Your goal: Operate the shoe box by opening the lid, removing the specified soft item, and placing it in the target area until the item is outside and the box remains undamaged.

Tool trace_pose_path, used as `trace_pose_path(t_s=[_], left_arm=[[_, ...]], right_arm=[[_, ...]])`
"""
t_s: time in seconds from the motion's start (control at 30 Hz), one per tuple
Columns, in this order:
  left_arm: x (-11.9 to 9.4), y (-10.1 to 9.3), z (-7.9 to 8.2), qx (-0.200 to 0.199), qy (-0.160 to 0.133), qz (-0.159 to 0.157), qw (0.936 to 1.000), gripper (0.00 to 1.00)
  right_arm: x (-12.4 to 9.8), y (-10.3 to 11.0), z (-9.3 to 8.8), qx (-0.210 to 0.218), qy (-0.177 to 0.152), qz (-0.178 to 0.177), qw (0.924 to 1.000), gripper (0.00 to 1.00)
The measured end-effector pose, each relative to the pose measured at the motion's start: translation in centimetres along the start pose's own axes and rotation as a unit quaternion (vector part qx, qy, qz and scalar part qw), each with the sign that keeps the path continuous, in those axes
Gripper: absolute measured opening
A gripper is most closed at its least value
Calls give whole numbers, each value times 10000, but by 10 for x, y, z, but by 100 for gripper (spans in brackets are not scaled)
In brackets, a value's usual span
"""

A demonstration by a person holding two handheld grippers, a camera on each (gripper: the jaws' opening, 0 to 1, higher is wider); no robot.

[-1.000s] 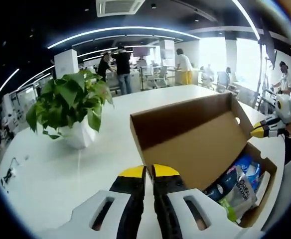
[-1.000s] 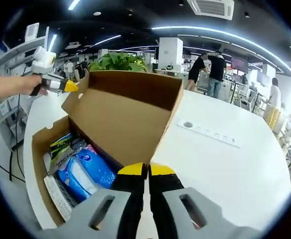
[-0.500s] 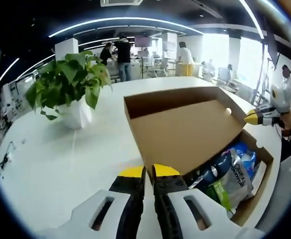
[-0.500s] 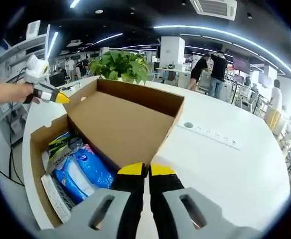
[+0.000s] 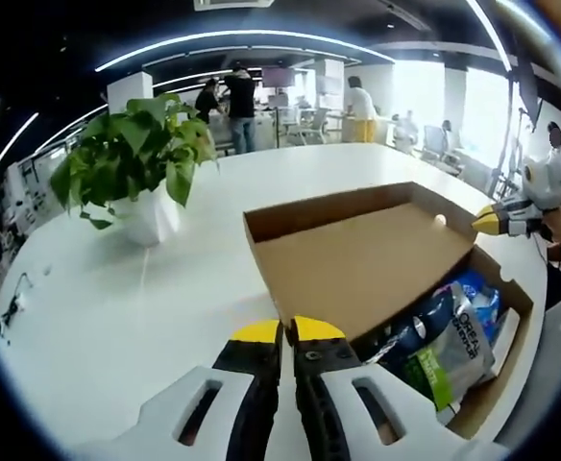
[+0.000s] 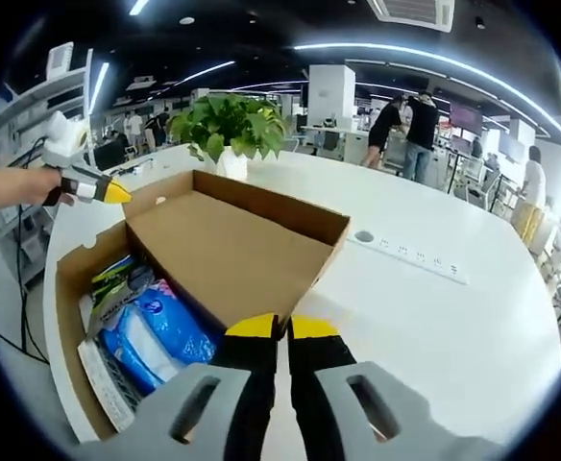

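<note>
The brown shoe box [image 5: 511, 327] [image 6: 69, 288] lies open on the white table [image 5: 117, 317] [image 6: 453, 327]. Its lid [image 5: 357, 259] [image 6: 232, 250] leans far back, inside face up. Inside are a blue soft pack [image 6: 165, 327] [image 5: 477, 298] and green and silver pouches [image 5: 449, 360] [image 6: 117, 279]. My left gripper [image 5: 280, 331] [image 6: 115, 193] is shut, with its tips at one end of the lid. At the opposite end sits my right gripper [image 6: 280, 327] [image 5: 487, 223], also shut. I cannot tell whether either pinches cardboard.
A leafy plant in a white pot [image 5: 136, 182] [image 6: 231, 130] stands beyond the lid. A white power strip [image 6: 410, 257] lies on the table to the right of the box. People stand by desks far behind [image 5: 237, 106].
The lid has swung down from nearly upright to a low backward lean. Both grippers stayed at its two ends.
</note>
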State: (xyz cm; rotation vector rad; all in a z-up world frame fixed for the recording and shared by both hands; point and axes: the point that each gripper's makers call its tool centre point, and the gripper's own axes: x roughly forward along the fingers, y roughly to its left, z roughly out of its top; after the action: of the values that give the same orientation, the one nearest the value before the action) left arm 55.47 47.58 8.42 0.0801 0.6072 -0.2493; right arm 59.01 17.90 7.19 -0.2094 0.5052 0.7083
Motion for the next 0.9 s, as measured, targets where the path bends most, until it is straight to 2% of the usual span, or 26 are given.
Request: trace_pose_path(t_s=[0.9], left_arm=[[14,3,-3,-153,123,36,9998,1]], right_arm=[[10,-6,-3,305,152,-24,9994,2]])
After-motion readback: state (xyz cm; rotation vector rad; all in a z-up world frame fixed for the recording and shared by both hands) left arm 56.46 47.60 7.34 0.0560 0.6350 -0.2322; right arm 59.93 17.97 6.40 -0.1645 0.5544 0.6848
